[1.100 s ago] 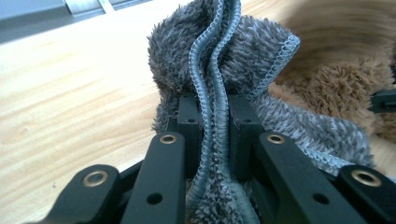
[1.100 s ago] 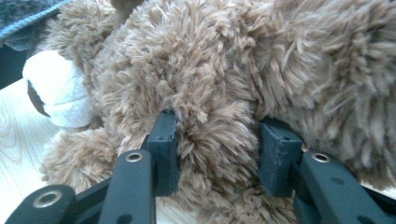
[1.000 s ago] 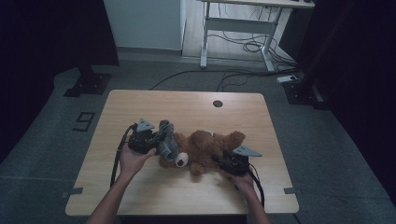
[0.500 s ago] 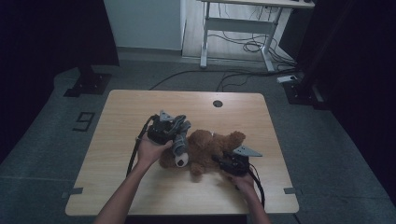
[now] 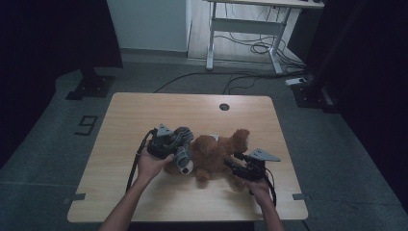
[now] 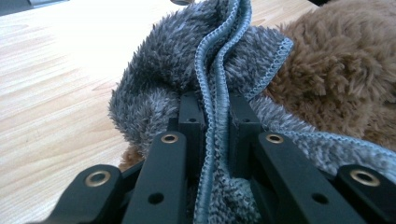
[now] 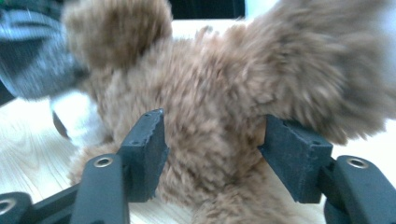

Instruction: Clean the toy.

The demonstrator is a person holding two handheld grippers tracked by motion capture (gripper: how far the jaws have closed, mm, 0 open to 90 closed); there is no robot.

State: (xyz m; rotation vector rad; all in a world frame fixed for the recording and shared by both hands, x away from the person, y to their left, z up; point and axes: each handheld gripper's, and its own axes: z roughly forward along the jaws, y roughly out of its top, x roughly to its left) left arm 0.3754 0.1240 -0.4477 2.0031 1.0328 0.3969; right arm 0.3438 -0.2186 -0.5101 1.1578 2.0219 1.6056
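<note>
Looking down from the high view, a light wooden desk (image 5: 144, 120) carried a brown plush toy (image 5: 216, 151) lying on its side near the middle, with a grey fleece cloth (image 5: 182, 144) draped at its left end and a pale rounded part of the toy showing just below the cloth. The left gripper (image 5: 166, 143), held in the person's left hand (image 5: 151, 166), sat right against the cloth, while the right gripper (image 5: 235, 166), in the right hand (image 5: 260, 190), lay at the toy's right end, its grey three-cornered plate above it. In the left gripper view, the two black jaws were clamped tight on a folded, stitched hem of the grey fleece cloth (image 6: 205, 65), which rose in a ridge between them, and the brown plush toy (image 6: 336, 74) lay touching the cloth on the right. In the right gripper view, the jaws stood apart on either side of a limb of the brown plush toy (image 7: 215, 116); they had just been opening, and the right jaw showed a slim gap to the fur, so the toy sat between them unpressed. The cloth (image 7: 32, 60) appeared blurred at the upper left there.
</note>
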